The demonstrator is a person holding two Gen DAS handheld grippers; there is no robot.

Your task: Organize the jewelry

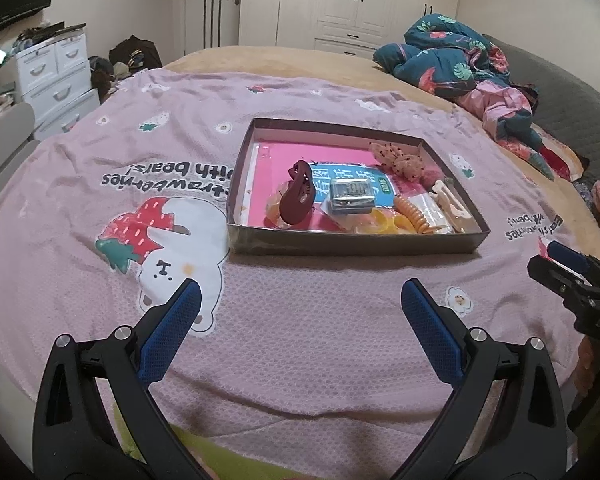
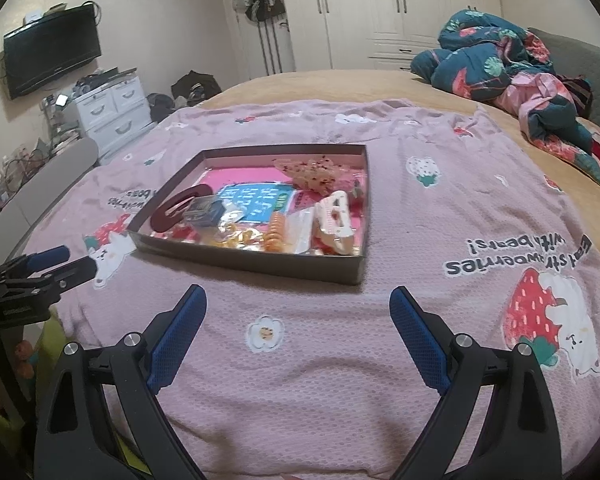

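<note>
Sorting hasn't begun: both your left hand-held gripper point(image 1: 300, 300) and right hand-held gripper point(image 2: 298, 306) hover spread, empty; reach into the tray point(image 1: 356, 246) next.

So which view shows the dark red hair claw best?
The left wrist view: the dark red hair claw stands nearer the camera, sharp, with its teeth visible. The right wrist view shows it side-on, blurred and partly hidden behind the clear box.

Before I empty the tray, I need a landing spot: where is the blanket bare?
Bare blanket lies between both open grippers and the tray's near wall, and right of the tray. The tray's near half is crowded: dark red claw clip, orange coil tie.
</note>
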